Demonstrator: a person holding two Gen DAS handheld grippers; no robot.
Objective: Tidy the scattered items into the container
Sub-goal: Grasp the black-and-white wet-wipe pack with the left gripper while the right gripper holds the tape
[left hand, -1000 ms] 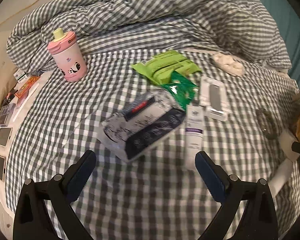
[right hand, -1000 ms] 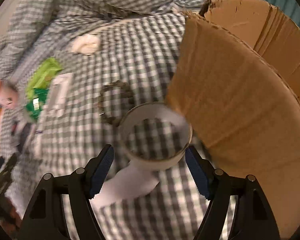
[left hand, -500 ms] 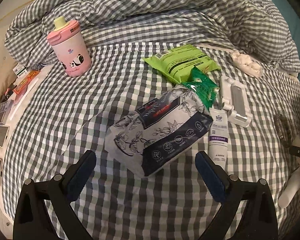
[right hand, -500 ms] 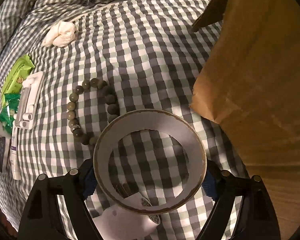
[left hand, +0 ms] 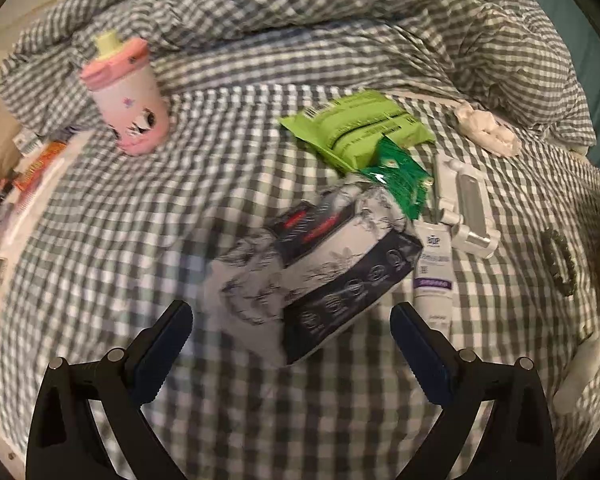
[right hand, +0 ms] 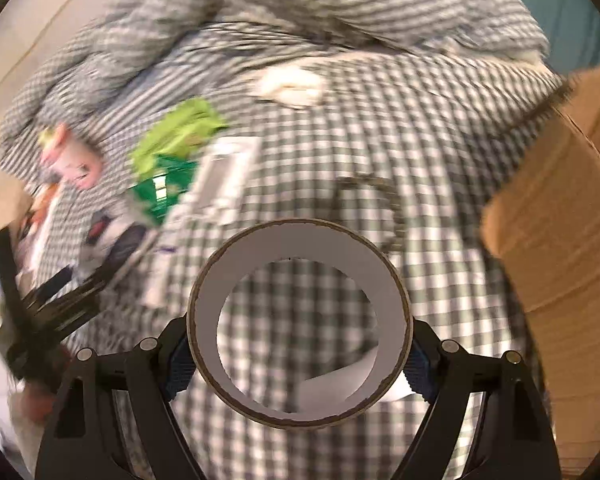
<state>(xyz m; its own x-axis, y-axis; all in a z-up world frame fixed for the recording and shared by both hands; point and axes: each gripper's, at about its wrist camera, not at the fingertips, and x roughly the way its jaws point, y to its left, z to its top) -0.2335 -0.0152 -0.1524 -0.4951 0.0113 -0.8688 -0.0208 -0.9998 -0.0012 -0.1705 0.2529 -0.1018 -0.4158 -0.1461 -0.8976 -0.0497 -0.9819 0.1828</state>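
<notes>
Right wrist view: my right hand-held gripper [right hand: 298,364] clamps tape roll [right hand: 299,302] across its width, roll airborne over bed [right hand: 440,152], cardboard box [right hand: 560,240] near, for drop-in. Left hand-held gripper [left hand: 291,334] spread empty above tissue pack [left hand: 320,276], straddling for pickup.

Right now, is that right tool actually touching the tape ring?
Touching. The right wrist view shows the right tool with both blue pads pressed against opposite sides of the tape ring, lifted above the checked bedding.

Tissue pack [left hand: 320,276]: lay centre of bed [left hand: 180,208].
Tube [left hand: 434,276]: just right of it.
Cup [left hand: 126,96]: stood far left, upright.
Cardboard box [right hand: 560,248]: right edge.
</notes>
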